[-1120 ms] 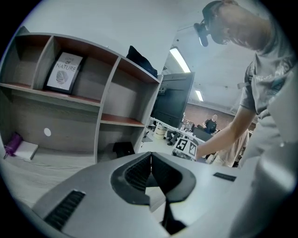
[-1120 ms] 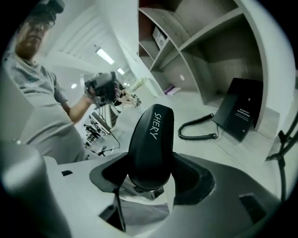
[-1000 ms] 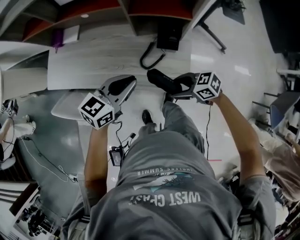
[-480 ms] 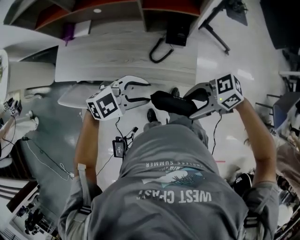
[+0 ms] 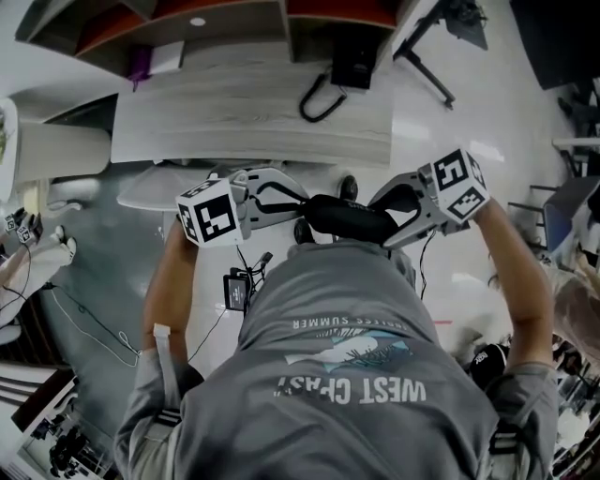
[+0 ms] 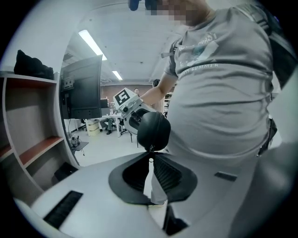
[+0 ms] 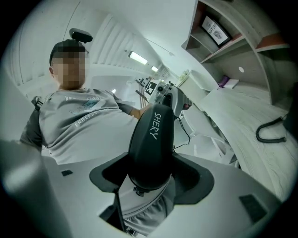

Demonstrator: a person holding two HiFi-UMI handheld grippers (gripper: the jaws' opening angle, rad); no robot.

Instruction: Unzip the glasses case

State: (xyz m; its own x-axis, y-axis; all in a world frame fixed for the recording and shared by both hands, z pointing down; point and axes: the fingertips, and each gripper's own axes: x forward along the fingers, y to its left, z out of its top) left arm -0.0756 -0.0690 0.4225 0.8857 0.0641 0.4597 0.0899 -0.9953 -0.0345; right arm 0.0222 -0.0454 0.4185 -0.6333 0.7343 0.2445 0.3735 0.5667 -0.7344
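Black glasses case (image 7: 150,153) shows lettering (image 7: 156,125) only in right gripper view.

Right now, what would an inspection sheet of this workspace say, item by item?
Surface: grey wood table; the case is not on it.
Job's things: black case held in the air in front of the person; zip pull at its end.
Clutter: black loop on the table; purple item by the shelves.
Grippers: left gripper fingers have just been closing, now on the zip pull; right gripper fingers clamp the case.
Cables: cable on the floor; a lead to a small box.
Surroundings: shelves, glossy floor.
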